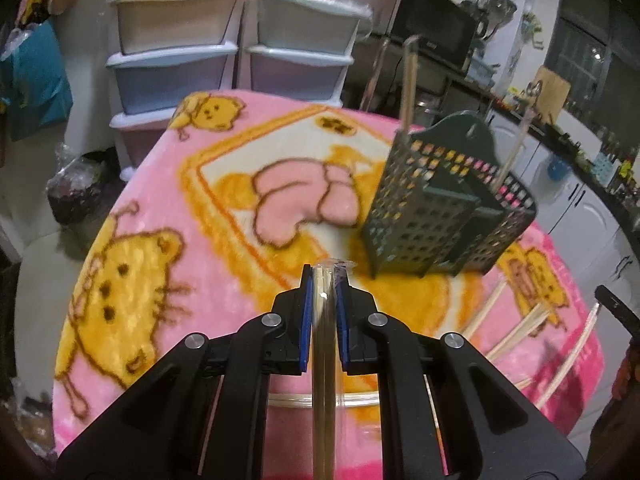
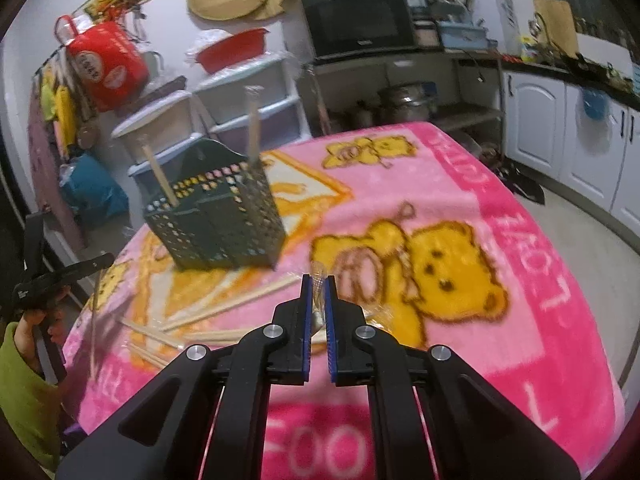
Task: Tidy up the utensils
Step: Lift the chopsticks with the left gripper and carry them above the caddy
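A dark green perforated utensil holder [image 1: 448, 204] stands on the pink blanket, with two wrapped chopstick pairs upright in it; it also shows in the right wrist view [image 2: 218, 220]. My left gripper [image 1: 324, 280] is shut on a plastic-wrapped chopstick pair [image 1: 325, 360], held above the blanket just left of the holder. My right gripper [image 2: 318, 284] is shut on a clear-wrapped utensil [image 2: 319, 280], to the right of the holder. Several wrapped chopsticks [image 2: 224, 304] lie loose on the blanket; they show at the right in the left wrist view [image 1: 520, 328].
The table is covered by a pink cartoon blanket [image 2: 500, 240]. Plastic drawer units [image 1: 224, 40] stand behind the table. A microwave [image 2: 358, 20] and white cabinets [image 2: 580, 140] are further back. The left gripper's body [image 2: 52, 276] shows at the table's left edge.
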Demonstrator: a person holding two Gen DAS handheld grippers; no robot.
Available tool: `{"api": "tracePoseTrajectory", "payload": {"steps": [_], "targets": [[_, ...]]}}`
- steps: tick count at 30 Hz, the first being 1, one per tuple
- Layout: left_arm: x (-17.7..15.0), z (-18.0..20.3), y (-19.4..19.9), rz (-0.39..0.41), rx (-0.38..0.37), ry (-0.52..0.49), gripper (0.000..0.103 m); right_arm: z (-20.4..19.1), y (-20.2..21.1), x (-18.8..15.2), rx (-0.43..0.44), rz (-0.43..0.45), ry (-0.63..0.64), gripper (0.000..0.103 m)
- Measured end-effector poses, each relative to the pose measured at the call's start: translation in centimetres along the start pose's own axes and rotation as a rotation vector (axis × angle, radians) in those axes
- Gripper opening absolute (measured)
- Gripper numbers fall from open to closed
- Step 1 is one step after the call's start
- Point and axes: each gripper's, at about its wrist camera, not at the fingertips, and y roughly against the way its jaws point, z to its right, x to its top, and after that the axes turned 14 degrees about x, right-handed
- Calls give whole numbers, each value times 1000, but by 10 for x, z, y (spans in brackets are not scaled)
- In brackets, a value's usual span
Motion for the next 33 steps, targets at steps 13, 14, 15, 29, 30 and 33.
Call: {"api": "tracePoseTrajectory", "payload": {"steps": [13,14,15,29,30,33], "targets": [[22,22,47,126,-90,-8,7,-66,-3,31,137,30,169,5],[24,23,50,135,-95,-9,7,-70,-4,33,145,30,178,5],[26,26,53,145,-100,-11,7,-74,-4,34,152,32,187,5],[58,60,83,252,-189,-45,6,-114,-2,65,238,78,287,4],[60,63,84,259,-194,-47,6,-116,-1,68,240,85,292,4],[69,69,88,277,-214,-47,6,-121,2,75,249,106,309,4]]}}
